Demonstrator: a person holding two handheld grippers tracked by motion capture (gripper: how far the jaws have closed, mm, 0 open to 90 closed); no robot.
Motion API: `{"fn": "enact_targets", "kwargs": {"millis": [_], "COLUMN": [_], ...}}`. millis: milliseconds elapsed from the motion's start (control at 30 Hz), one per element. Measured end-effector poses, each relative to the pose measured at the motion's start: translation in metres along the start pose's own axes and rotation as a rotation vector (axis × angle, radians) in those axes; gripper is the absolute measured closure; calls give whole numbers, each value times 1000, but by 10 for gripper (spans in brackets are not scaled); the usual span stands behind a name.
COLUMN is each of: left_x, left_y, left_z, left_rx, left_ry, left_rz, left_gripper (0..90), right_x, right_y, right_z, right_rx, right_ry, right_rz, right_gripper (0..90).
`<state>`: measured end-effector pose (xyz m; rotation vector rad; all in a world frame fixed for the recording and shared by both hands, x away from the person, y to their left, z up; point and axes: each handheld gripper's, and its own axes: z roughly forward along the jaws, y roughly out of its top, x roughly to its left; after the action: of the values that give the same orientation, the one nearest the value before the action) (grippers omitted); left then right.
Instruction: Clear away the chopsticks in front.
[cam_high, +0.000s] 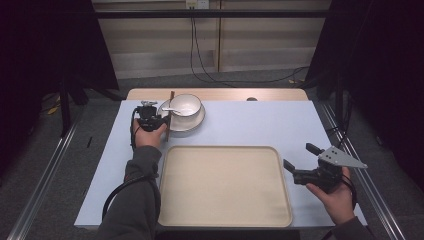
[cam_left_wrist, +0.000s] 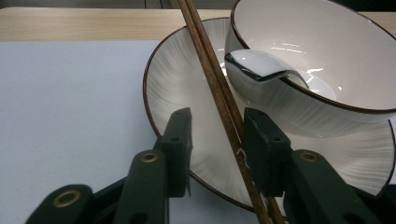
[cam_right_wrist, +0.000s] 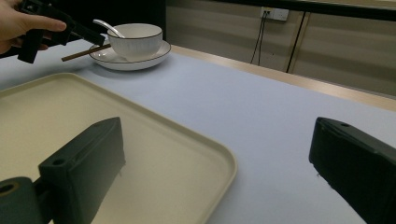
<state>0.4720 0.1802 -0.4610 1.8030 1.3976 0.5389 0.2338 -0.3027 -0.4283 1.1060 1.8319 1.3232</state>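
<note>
Holding a spoon (cam_left_wrist: 261, 70), bowl (cam_left_wrist: 327, 56) on plate (cam_left_wrist: 182, 88), left hand-held gripper (cam_left_wrist: 215, 140) part-open astride chopsticks (cam_left_wrist: 219, 93), right hand-held gripper (cam_right_wrist: 215, 163) wide open, empty.

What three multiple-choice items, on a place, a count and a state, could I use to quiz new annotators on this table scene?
1. Where do the chopsticks lie?
A. In the tray
B. Across the plate's rim, beside the bowl
C. Inside the bowl

2. How many spoons rest in the bowl?
A. None
B. One
C. Three

3. How do the right gripper's jaws stand?
A. Wide apart with nothing between them
B. Clamped on the tray
C. Holding a spoon

Answers:
1. B, since the left gripper view shows them crossing the plate next to the bowl, passing between the left gripper's jaws.
2. B, since one white spoon leans over the bowl's edge.
3. A, since the right gripper view shows both jaws far apart above the tray corner and table.
</note>
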Motion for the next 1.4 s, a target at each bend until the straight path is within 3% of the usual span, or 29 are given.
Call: {"fn": "enact_targets", "kwargs": {"millis": [133, 233, 400, 467, 567, 700, 967, 1200, 1300, 1400], "left_x": [2, 3, -1, -2, -4, -5, -5, -6, -6, -8], "left_y": [0, 0, 2, 2, 1, 1, 2, -5, -8, -14], "left_z": [0, 1, 5, 6, 9, 12, 6, -12, -22, -36], "left_rx": [8, 18, 10, 29, 39, 51, 52, 24, 21, -1], "left_ry": [-7, 24, 25, 25, 36, 68, 81, 51, 59, 63], "left_rz": [-4, 3, 24, 41, 33, -5, -43, -97, -100, -132], "left_gripper": [661, 719, 774, 791, 808, 828, 855, 855, 855, 855], "right_x": [-1, 0, 0, 0, 0, 0, -1, -2, -1, 0], "right_y": [-1, -1, -1, -1, -2, -2, -2, -2, -2, -2], "right_z": [0, 0, 0, 1, 1, 1, 0, -1, -1, -1], "right_rx": [4, 3, 10, 12, 13, 16, 16, 15, 10, 8], "right_ry": [-2, -8, -3, 2, -2, 4, 7, 5, -1, 4], "right_rz": [1, 6, 2, 3, 1, -2, 4, -1, -2, -6], "right_gripper": [28, 28, 28, 28, 29, 28, 29, 28, 28, 29]}}
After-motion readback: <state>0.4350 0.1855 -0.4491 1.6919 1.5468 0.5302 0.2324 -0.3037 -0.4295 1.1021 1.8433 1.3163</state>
